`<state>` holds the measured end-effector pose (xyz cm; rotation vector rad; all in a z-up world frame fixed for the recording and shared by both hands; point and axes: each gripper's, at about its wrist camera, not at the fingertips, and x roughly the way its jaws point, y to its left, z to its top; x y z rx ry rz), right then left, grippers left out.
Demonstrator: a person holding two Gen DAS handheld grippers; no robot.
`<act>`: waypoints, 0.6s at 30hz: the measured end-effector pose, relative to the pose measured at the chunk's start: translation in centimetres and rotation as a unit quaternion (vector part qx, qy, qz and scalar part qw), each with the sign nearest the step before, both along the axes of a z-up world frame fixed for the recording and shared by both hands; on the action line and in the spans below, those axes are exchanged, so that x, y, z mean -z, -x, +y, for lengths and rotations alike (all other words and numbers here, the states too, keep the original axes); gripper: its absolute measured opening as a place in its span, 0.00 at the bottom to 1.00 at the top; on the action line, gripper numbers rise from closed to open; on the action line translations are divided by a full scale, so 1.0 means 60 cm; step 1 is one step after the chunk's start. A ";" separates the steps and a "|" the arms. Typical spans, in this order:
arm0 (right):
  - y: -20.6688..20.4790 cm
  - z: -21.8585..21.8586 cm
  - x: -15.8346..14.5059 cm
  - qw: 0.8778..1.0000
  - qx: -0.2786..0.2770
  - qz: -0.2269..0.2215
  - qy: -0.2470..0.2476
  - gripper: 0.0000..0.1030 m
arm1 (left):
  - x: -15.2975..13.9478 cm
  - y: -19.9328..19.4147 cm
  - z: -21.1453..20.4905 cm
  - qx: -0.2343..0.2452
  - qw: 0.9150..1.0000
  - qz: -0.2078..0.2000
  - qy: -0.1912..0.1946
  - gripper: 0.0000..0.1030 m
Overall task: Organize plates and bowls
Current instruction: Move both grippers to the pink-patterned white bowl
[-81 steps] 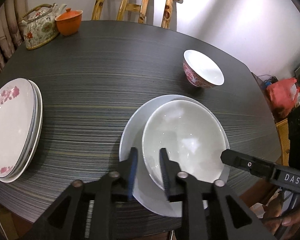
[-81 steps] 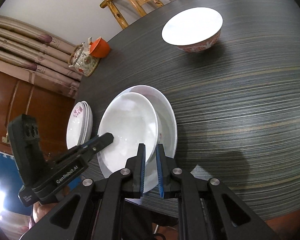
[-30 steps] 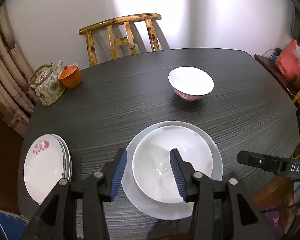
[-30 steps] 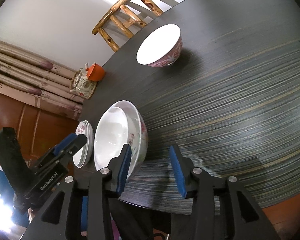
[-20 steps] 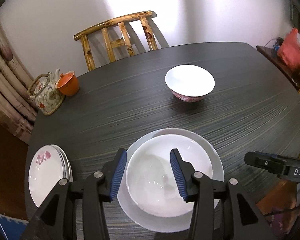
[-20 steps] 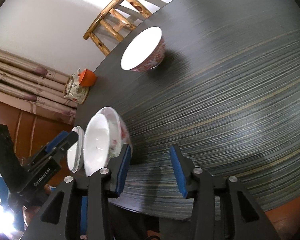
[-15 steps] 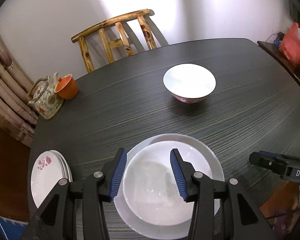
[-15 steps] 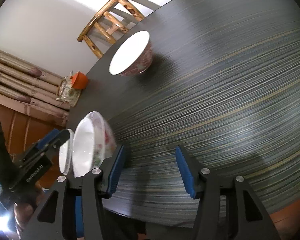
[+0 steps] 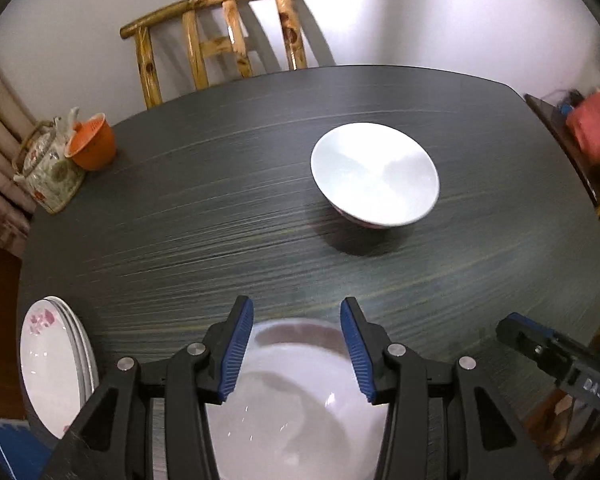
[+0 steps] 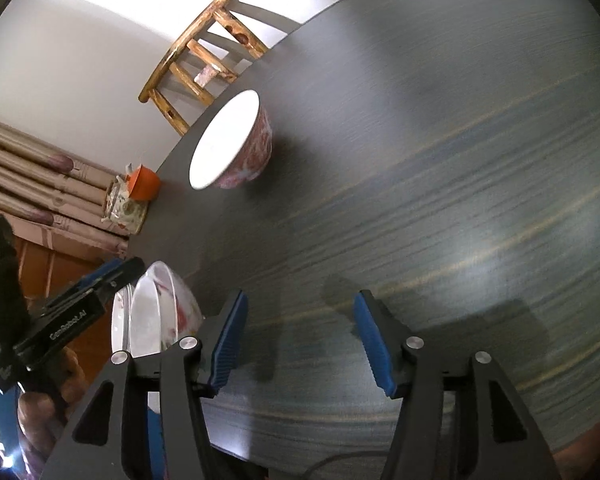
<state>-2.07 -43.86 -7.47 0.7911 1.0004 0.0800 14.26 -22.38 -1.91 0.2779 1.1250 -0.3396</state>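
White bowl on plate; second bowl mid-table; plate stack left.

bare table ahead, lone patterned bowl (mid-table) in the way

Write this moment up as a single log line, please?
left gripper: open over near bowl | right gripper: opening, empty | far bowl: alone on table

My left wrist cam looks steeply down over the near table edge, facing the chair and wall, close above the near bowl. My right wrist cam sits farther right, tilted, aimed leftward across the tabletop. Both share the far bowl, the chair, teapot and plate stack.
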 end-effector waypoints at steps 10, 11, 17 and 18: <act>-0.068 -0.021 -0.043 0.999 -0.007 -0.033 0.015 0.53 | 0.016 -0.088 -0.006 -0.049 0.994 0.076 0.068 0.45; -0.077 -0.024 -0.047 0.999 -0.007 -0.037 0.016 0.53 | 0.018 -0.096 -0.005 -0.055 0.992 0.086 0.079 0.45; -0.131 -0.045 -0.066 0.998 -0.009 -0.052 0.020 0.53 | 0.039 -0.142 -0.007 -0.080 0.982 0.125 0.113 0.45; -0.143 -0.047 -0.066 0.998 -0.011 -0.052 0.020 0.53 | 0.046 -0.150 -0.008 -0.084 0.980 0.139 0.119 0.45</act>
